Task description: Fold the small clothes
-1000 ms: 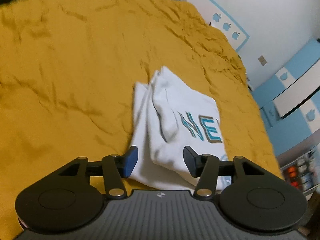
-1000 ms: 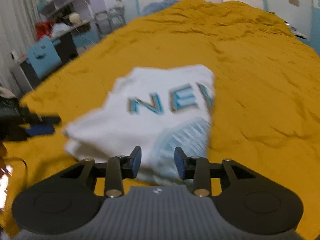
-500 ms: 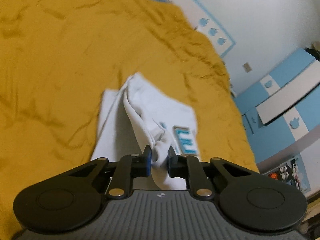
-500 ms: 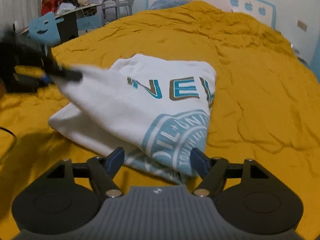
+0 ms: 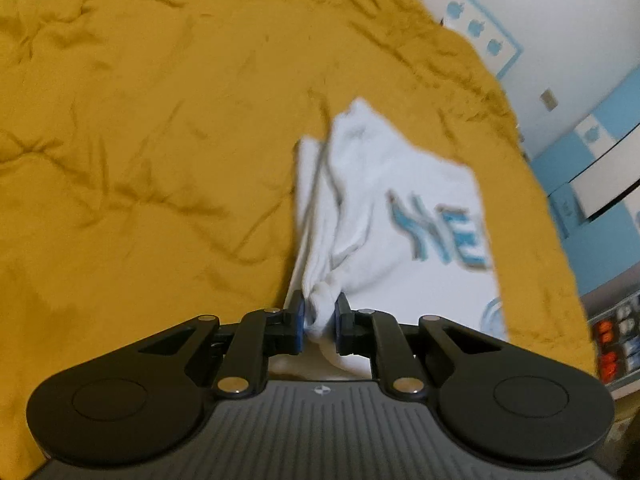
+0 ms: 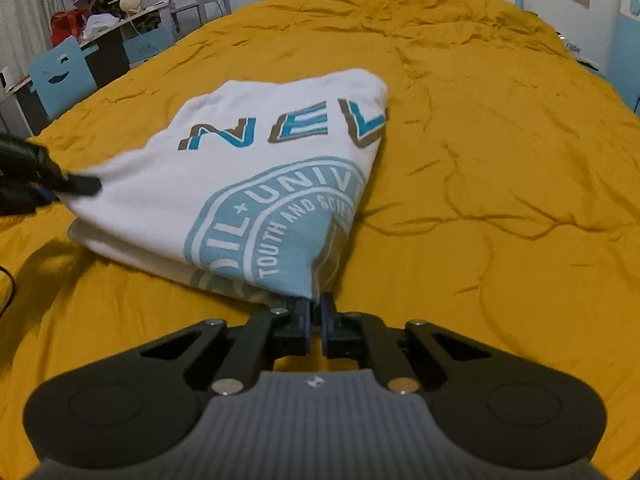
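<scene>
My left gripper [image 5: 319, 322] is clenched on a bunched corner of the white T-shirt [image 5: 404, 216]; a wad of white cloth bulges between the blue pads at lower centre of the left wrist view, and the fabric is drawn up from there toward the middle of the frame in tight creases. The shirt is blurred here, with blue letters showing at right of centre.

My right gripper [image 6: 316, 312] is clamped tight on another corner of the same shirt, at lower centre of the right wrist view. The pads are nearly together, and the thin edge of cloth, printed with a pale blue round seal, runs down into them. From this side the T-shirt [image 6: 248, 184] fills the centre-left of the frame: folded in layers, white, with "NEL" in blue and brown lettering above the seal. Its lower layers rest on the mustard-yellow bedspread [image 6: 500, 160], while the top layer is stretched between my two tools. At the left edge of that view my left gripper [image 6: 78, 184] shows as a dark shape with its tip on the shirt's far corner.

The bedspread is wrinkled and covers most of both frames.

In the upper left of the right wrist view stand open shelves [image 6: 108, 8] with a red bag [image 6: 64, 26], white items and a pale round object; their contents are too small to tell further.
</scene>
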A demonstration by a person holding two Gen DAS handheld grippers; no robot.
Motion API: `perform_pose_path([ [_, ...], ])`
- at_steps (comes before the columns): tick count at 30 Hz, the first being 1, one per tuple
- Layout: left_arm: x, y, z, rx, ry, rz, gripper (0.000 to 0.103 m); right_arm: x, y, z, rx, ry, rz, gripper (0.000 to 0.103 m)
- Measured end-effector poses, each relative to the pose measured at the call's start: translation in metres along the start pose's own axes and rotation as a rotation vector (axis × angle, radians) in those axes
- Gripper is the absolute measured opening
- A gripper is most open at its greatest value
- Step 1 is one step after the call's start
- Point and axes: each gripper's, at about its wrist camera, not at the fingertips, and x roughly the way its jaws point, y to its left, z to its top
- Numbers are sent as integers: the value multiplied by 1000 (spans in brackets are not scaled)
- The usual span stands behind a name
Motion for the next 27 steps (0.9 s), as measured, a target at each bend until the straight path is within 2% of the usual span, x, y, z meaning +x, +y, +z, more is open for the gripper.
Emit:
perform_pose_path([
  [7,-17,-21,-15,124,-24,83,15,-2,-4,1,8,-2,2,0],
  [10,2,-15,-16,123,18,108,15,2,-2,-1,0,13,-7,0],
  [13,12,-11,-23,133,20,118,16,7,-2,-4,-14,28,-15,0],
  [16,10,-17,-23,162,20,148,18,8,-3,-6,-32,33,-21,0],
  [22,2,-15,-24,159,43,194,20,-17,5,5,-86,-22,-18,0],
  [27,5,-17,-27,163,55,218,20,3,-4,-6,-65,50,-20,0],
])
